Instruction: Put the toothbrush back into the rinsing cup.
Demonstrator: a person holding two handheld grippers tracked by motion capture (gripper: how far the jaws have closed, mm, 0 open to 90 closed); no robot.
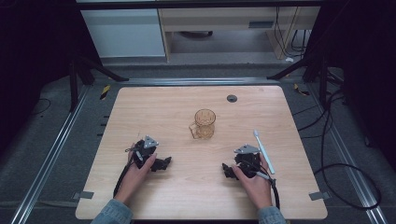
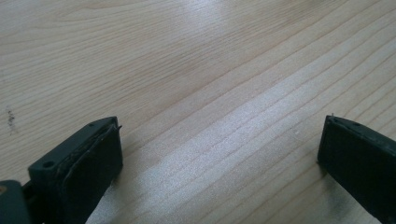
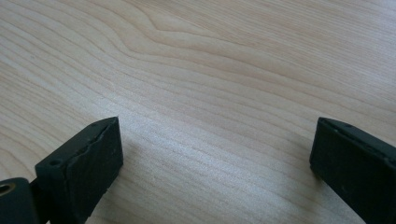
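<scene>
- High view, far left: the left gripper [image 1: 161, 164] lies low on the wooden table [image 1: 140, 112], held by the person's left hand [image 1: 140, 171], with its jaws pointing inward toward the table's middle. It looks parked, resting where the forearm comes in naturally, well apart from anything to grasp.
- Left gripper view: its two black jaws stand spread wide, with bare wood grain between them and nothing pinched. The pads [image 2: 95, 161] sit close over the surface, which fits a gripper laid down flat.
- Centre of the high view: an amber glass mug [image 1: 204, 123] stands upright, its handle turned toward the left front. It sits between the two grippers but farther from the person, so either one could reach it; my guess is that it serves as the receiving vessel.
- Right of the mug: a white toothbrush [image 1: 264, 150] lies flat on the wood, head pointing away from the person, handle toward the near edge. It lies just beside the right gripper [image 1: 228, 170], on its outer side, and is the nearest thing to pick up.
- Right gripper view: these jaws are also spread apart over empty wood, gripping nothing. The right hand [image 1: 256, 183] holds the tool with the jaws pointing inward, away from the toothbrush, so it would need to turn before closing on the handle.
</scene>
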